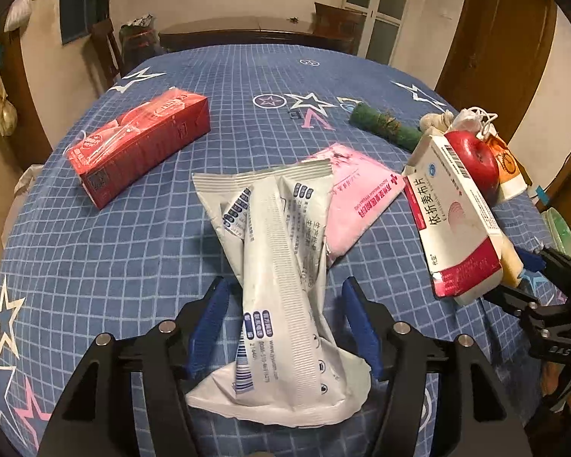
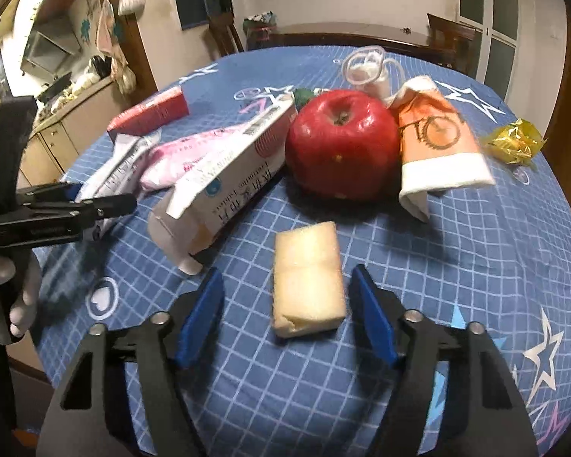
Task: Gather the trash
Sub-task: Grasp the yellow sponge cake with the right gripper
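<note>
On the table [image 1: 95,251], covered in a blue checked cloth with stars, the clutter lies in two clusters, one before each hand. Left gripper [image 1: 281,327]: jaws partly open, straddling the crumpled white foil wrapper with blue print [image 1: 281,304]; blue pads stand just clear of it on either side, no pressure visible. The wrapper's long axis runs away from the gripper, roughly along the fingers, its near end tucked between the jaws and its far end resting over a flat pink sachet [image 1: 358,198]. Right gripper [image 2: 285,316]: jaws likewise part open, bracketing a small pale cream foam-like block [image 2: 307,282] that lies flat on the cloth; gaps show on both sides, so nothing is held. The block's long axis also points ahead, in line with the fingers, so closing across its short width looks the natural grip. Each hand is nearer its own piece; neither would need to cross. Beyond the block sit a red apple [image 2: 342,144], a white and red tablet carton [image 2: 224,186] leaning toward it, an orange and white printed paper wrapper [image 2: 437,144], and a crumpled gold foil wrapper [image 2: 514,144] well off to the right. A red carton [image 1: 141,148] lies apart on the left side. No bin or bag for the trash is in view in either picture.
</note>
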The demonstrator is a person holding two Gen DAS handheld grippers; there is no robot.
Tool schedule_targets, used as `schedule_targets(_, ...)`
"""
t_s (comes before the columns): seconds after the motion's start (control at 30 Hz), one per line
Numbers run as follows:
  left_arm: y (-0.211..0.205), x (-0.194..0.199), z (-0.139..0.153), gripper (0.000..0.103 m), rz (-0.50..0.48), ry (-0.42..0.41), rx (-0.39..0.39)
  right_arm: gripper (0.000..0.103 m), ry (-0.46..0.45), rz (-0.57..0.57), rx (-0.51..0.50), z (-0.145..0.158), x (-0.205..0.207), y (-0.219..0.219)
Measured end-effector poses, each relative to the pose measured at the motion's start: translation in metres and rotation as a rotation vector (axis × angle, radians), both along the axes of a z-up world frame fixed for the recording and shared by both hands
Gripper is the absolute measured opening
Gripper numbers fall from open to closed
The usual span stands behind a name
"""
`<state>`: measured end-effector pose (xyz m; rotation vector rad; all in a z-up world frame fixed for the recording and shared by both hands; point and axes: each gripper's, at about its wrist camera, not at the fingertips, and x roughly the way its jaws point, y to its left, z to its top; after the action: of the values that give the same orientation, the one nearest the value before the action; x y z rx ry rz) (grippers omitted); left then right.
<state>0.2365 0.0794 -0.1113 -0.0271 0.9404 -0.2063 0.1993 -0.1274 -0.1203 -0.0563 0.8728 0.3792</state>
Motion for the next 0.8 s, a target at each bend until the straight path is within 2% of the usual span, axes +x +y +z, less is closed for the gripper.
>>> schedule_targets(0.07,0.002,0.001,0.000,0.063,0.006,0.002,-0.014,0.050,-0.012,-0.007,-0.010,0.002,0.000,0.000)
schedule_targets(0.1,0.003,0.001,0.001,0.060,0.017,-0.002,-0.022,0.043,-0.015,-0.009,-0.021,0.001,0.001,0.001)
schedule_targets(0.13,0.004,0.001,0.001,0.050,0.027,-0.006,-0.023,0.038,-0.019,-0.016,-0.035,0.001,0.002,0.001)
schedule_targets(0.17,0.005,0.000,0.001,0.045,0.034,-0.015,-0.012,0.037,-0.017,-0.021,-0.037,0.001,0.002,0.001)
schedule_targets(0.23,0.009,-0.003,0.001,0.040,0.051,-0.031,-0.027,0.030,-0.019,-0.031,-0.039,0.001,0.004,0.001)
schedule_targets(0.37,0.012,-0.014,0.003,0.036,0.079,-0.078,-0.020,0.029,-0.044,-0.041,-0.032,0.004,0.000,-0.001)
schedule_targets(0.5,0.007,-0.033,0.012,0.035,0.092,-0.141,0.015,0.029,-0.091,-0.058,-0.012,0.011,-0.008,-0.004)
schedule_targets(0.67,-0.004,-0.065,0.031,0.035,0.097,-0.239,0.046,0.029,-0.169,-0.103,0.023,0.025,-0.029,-0.015)
schedule_targets(0.8,-0.022,-0.089,0.046,0.035,0.069,-0.306,0.035,0.029,-0.247,-0.136,0.042,0.044,-0.050,-0.019)
